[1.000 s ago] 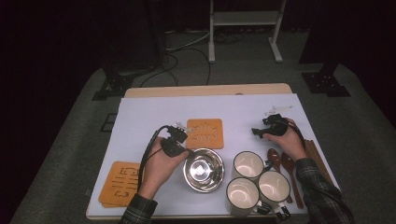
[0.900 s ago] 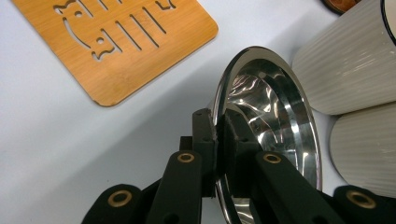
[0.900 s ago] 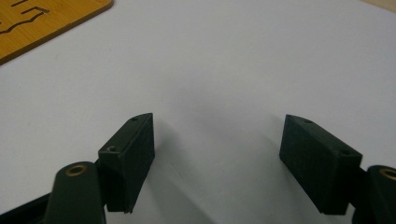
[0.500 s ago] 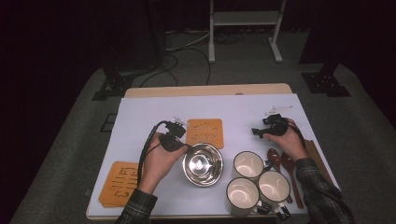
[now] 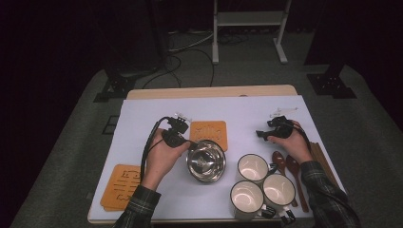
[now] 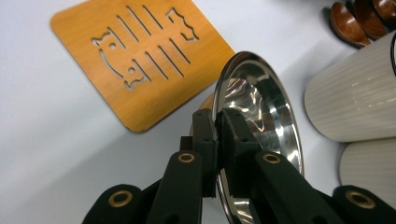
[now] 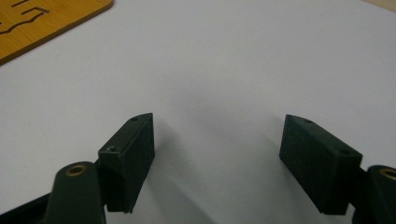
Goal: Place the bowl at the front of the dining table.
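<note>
A shiny steel bowl sits in the middle of the white table, its far edge over the near edge of an orange wooden trivet. My left gripper is shut on the bowl's left rim. In the left gripper view the two pads pinch the thin rim of the bowl, which looks tilted and raised off the table, with the trivet beyond it. My right gripper rests at the right of the table, and its jaws are open over bare tabletop.
Three cream mugs stand at the front right, close to the bowl. Dark wooden spoons and chopsticks lie to their right. Another orange trivet lies at the front left corner.
My left gripper has carried the bowl a little away from the person, toward the orange trivet. The right gripper has stayed where it was.
</note>
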A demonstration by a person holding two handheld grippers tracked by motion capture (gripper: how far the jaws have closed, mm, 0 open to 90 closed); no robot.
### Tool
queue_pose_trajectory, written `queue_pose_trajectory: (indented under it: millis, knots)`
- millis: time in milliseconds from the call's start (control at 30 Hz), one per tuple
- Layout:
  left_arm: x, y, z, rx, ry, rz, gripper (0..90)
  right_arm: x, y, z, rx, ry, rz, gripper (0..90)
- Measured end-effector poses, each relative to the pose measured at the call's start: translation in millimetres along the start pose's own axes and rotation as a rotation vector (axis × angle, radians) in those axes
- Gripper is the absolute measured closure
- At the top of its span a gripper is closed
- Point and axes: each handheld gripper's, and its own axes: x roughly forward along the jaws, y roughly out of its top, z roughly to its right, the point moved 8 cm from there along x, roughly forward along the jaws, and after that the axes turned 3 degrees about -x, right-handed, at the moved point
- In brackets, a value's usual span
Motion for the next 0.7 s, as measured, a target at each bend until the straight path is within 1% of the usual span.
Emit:
queue_pose_trajectory:
  millis: [267, 333, 433, 633, 700]
  knots:
    - [-1.4, 11.5, -3.6, -0.010, 0.006, 0.009, 85.1, 0.0, 0.0, 0.0, 0.001, 0.001, 0.000, 24.8]
    - [-0.8, 12.2, -5.2, -0.008, 0.011, 0.005, 85.3, 0.0, 0.0, -0.1, 0.001, 0.000, 0.000, 24.8]
    - [3.0, 10.4, -7.6, -0.004, 0.024, -0.020, 85.4, 0.0, 0.0, 0.0, 0.001, 0.001, 0.000, 24.8]
    - [4.6, 13.4, -9.1, -0.020, 0.028, -0.009, 85.6, 0.0, 0.0, 0.0, 0.001, 0.001, 0.000, 24.8]
    - [4.0, 15.1, -9.7, -0.018, 0.030, -0.006, 85.6, 0.0, 0.0, 0.0, 0.001, 0.001, 0.000, 24.8]
